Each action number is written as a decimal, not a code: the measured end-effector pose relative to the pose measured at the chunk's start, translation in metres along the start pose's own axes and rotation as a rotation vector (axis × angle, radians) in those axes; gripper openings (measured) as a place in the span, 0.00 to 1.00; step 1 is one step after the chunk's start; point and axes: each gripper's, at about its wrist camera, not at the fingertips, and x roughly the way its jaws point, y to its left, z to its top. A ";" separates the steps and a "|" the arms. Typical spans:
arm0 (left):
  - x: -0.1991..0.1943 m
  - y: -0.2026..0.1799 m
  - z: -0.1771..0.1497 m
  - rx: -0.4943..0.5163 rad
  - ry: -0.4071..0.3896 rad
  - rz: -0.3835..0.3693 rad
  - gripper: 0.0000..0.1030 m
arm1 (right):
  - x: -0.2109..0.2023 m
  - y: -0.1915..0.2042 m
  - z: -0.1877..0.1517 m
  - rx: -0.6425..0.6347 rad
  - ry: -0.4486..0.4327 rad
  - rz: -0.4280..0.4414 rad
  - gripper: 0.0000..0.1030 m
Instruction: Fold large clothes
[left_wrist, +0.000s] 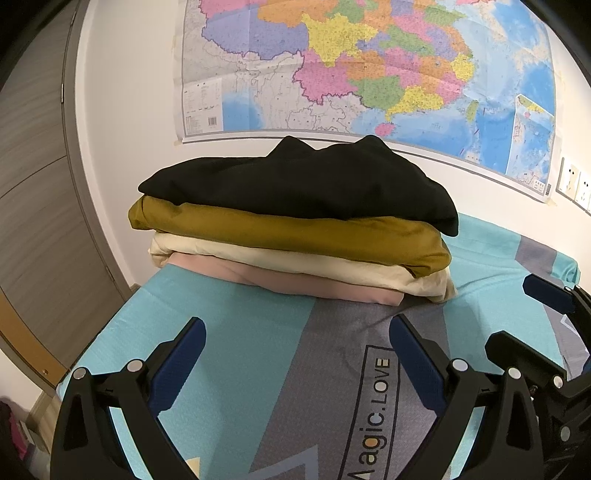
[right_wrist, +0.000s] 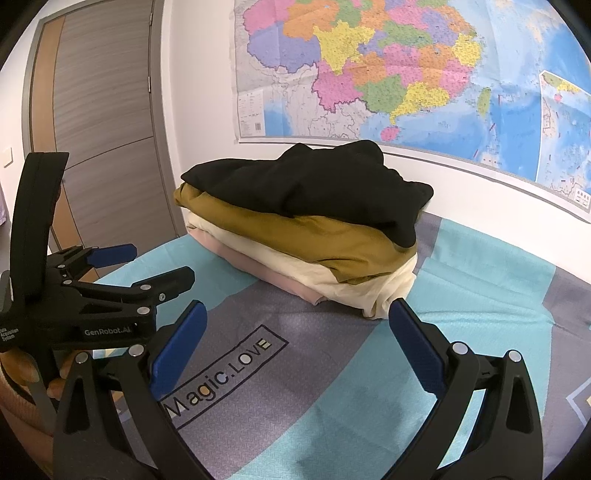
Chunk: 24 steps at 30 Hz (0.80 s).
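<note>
Tongs, left (left_wrist: 297, 332) and right (right_wrist: 297, 317), gape empty over bare bedsheet (right_wrist: 332, 387) before stacked clothes (right_wrist: 306, 229).

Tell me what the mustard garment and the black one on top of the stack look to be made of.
Mustard garment: smooth woven cloth with a slight sheen, likely satin-like or a cotton blend; highlights run along its soft folds. Black garment: matte, thicker, possibly knit or fleece; it shows no shine and bulky, rounded folds.

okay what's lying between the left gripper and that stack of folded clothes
Nothing but bare bedsheet. In the left wrist view, the open left gripper faces the clothes stack across teal and grey fabric.
</note>
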 end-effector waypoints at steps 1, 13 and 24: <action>0.000 0.000 0.000 0.001 -0.001 -0.001 0.93 | 0.000 0.000 0.000 0.000 -0.002 0.002 0.94; 0.001 -0.001 -0.003 0.002 0.003 -0.001 0.93 | 0.002 -0.002 0.000 0.010 -0.003 -0.003 0.94; 0.000 -0.001 -0.003 0.002 0.002 0.001 0.93 | 0.001 -0.002 -0.001 0.009 -0.005 -0.005 0.94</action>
